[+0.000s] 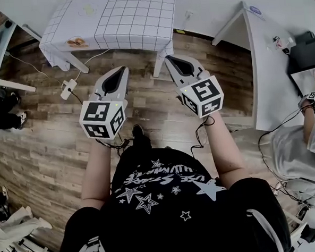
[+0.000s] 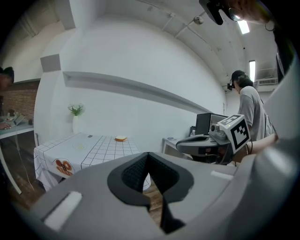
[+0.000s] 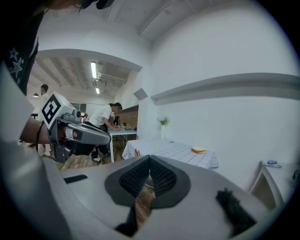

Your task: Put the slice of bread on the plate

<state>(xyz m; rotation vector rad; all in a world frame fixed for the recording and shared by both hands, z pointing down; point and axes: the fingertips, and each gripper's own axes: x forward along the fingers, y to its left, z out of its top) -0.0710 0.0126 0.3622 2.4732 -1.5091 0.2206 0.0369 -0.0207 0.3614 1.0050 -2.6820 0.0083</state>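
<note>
Bread slice (image 2: 121, 138): 1, on 1 checked table (image 2: 101, 148) at 12 o'clock; 2 tongs, left gripper (image 1: 123, 69) and right gripper (image 1: 169, 58), both closed, empty.

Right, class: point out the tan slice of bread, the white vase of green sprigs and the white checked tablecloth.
Tan slice of bread (image 2: 121, 138): left gripper view, its top.
White vase (image 2: 75, 124): left gripper view, its body.
White checked tablecloth (image 1: 135, 15): head view, bare top.

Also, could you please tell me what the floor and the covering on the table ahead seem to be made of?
Floor: wood or wood-look planks, matte, judging by grain and plank seams.
Table covering: probably cloth, white with a dark grid; it drapes and folds at the corners.
</note>
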